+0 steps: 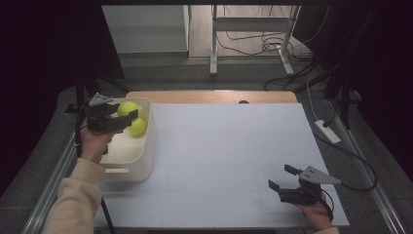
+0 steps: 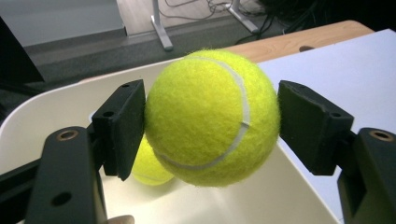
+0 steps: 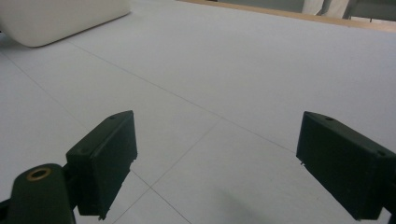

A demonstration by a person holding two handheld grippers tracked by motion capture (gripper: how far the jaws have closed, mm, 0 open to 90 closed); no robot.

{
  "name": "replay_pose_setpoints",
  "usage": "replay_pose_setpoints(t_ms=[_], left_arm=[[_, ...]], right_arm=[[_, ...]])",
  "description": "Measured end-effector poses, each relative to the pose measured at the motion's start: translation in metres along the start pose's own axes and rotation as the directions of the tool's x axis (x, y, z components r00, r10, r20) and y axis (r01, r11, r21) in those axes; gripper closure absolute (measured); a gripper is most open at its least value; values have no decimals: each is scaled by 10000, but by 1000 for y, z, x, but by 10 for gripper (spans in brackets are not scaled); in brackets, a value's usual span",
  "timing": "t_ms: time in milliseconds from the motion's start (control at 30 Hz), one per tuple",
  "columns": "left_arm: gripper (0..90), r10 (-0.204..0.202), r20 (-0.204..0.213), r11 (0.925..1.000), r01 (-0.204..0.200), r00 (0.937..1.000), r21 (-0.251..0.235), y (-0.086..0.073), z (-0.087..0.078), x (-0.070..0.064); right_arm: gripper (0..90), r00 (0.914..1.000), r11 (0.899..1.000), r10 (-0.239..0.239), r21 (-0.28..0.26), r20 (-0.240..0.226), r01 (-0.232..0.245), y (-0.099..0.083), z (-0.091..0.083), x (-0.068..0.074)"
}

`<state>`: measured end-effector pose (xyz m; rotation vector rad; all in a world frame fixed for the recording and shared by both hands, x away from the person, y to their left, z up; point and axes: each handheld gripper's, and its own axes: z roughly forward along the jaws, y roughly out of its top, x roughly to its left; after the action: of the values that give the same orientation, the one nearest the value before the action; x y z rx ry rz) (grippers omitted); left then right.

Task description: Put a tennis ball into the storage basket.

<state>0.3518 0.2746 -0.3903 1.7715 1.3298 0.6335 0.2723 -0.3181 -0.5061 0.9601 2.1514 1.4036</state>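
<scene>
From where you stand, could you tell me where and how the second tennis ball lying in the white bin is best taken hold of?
Take the lower tennis ball across its widest middle, coming straight down from above: the white bin walls block side approaches, and a round ball offers no better face. The left gripper already has the upper tennis ball between its jaws, so that ball must be cleared first.

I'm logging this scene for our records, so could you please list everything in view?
tennis balls: 2, yellow-green; one between the left tool's jaws above the bin, one lying inside the bin.
bin: 1, white, left edge of the table.
table: 1, white top with a wooden far edge.
power strip: 1, white, on the floor at right.
left tool: 1, black, over the bin.
right tool: 1, black, open, near right of the table.
</scene>
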Motion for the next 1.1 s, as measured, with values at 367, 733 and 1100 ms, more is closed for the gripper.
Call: replay_pose_setpoints(t_ms=[367, 733, 1100], left_arm=[[273, 18, -122, 9984, -12, 9999, 565, -3, 7, 3], [275, 138, -107, 9957, -127, 9998, 916, -4, 8, 4], [134, 17, -410, 9925, 33, 9992, 1221, -5, 10, 7]], right_arm=[[120, 10000, 10000, 10, 24, 7, -10, 0, 1, 0], [120, 10000, 10000, 9, 16, -23, -9, 0, 1, 1], [120, 10000, 10000, 31, 14, -32, -31, 0, 1, 0]])
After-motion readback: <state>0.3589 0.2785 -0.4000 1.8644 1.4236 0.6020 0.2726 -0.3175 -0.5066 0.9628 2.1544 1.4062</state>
